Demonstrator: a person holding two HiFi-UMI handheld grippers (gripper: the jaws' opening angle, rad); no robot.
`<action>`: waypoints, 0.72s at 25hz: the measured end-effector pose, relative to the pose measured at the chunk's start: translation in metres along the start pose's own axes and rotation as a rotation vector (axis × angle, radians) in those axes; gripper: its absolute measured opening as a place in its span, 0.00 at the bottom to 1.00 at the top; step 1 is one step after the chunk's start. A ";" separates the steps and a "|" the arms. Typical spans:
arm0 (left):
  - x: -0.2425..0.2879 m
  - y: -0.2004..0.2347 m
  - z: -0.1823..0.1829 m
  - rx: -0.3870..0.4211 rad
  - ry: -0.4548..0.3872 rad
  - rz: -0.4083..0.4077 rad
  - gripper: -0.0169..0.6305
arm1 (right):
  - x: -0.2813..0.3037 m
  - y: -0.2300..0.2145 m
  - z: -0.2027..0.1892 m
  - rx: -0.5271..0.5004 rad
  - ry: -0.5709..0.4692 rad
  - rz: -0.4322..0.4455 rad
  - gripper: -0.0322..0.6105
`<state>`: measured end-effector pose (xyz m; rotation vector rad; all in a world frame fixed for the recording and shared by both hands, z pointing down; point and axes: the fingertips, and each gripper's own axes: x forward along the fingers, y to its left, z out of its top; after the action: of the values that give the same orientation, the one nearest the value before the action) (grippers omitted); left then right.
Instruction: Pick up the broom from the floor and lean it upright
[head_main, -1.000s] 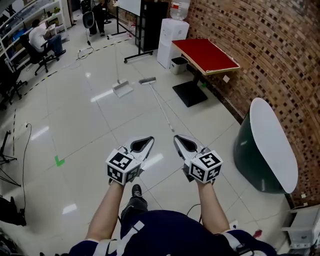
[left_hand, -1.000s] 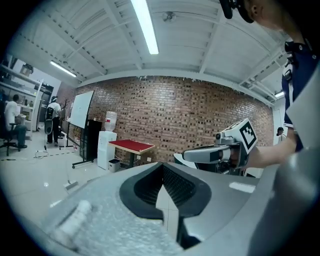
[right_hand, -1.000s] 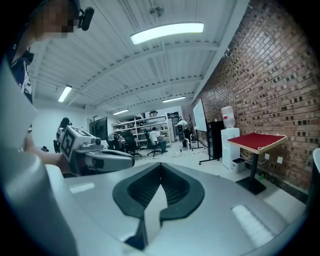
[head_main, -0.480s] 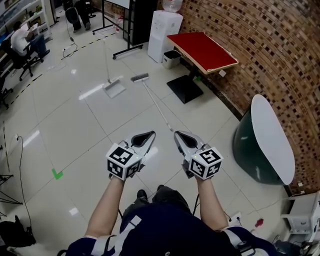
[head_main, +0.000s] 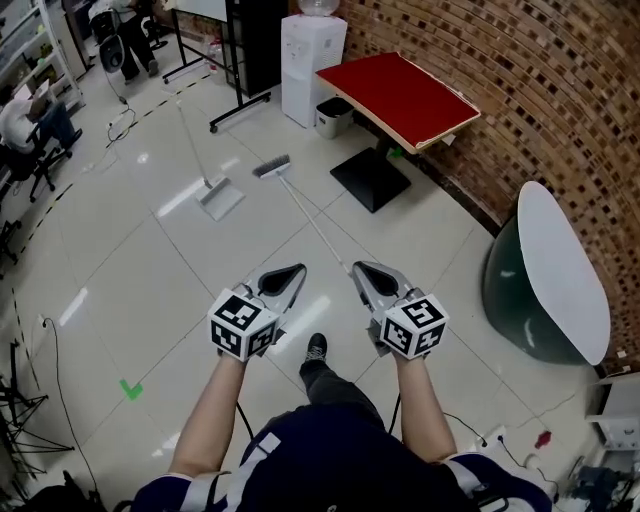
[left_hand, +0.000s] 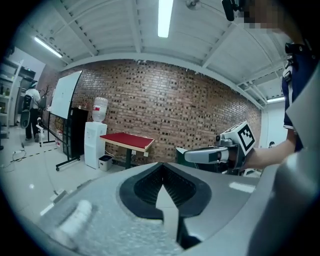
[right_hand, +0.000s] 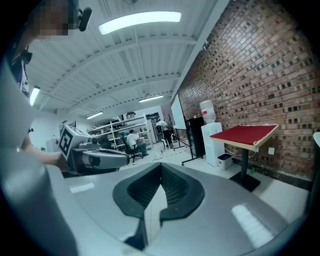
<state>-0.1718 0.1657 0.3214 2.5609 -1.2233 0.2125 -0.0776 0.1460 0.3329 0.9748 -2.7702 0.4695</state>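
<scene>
We see a glossy tiled floor (head_main: 150, 270) below a brick wall (head_main: 520, 80). The broom (head_main: 300, 205) lies ahead, with a dustpan (head_main: 215, 195) and a red table (head_main: 400, 95) near it. The left gripper (head_main: 298, 271) and right gripper (head_main: 359, 269) are both closed and empty.

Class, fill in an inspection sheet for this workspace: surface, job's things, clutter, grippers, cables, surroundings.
Surface: glossy white tiled floor with a green tape mark.
Job's things: broom lying flat ahead of both grippers, not yet picked up.
Clutter: dustpan beside the broom head, its long handle upright.
Grippers: left gripper and right gripper both shut and empty, above the floor.
Cables: thin cable trailing on the floor at left.
Surroundings: brick wall, red table, water dispenser, small bin.
</scene>
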 end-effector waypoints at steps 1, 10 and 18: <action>0.014 0.008 0.001 0.005 0.022 -0.012 0.03 | 0.009 -0.013 0.002 0.013 -0.004 -0.005 0.06; 0.135 0.066 -0.006 0.090 0.195 -0.157 0.03 | 0.054 -0.128 0.019 0.052 0.005 -0.098 0.06; 0.234 0.080 -0.057 0.197 0.390 -0.397 0.03 | 0.035 -0.195 -0.035 0.199 0.070 -0.306 0.06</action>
<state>-0.0874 -0.0355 0.4514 2.6845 -0.5661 0.7301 0.0211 -0.0060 0.4210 1.3691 -2.4864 0.7216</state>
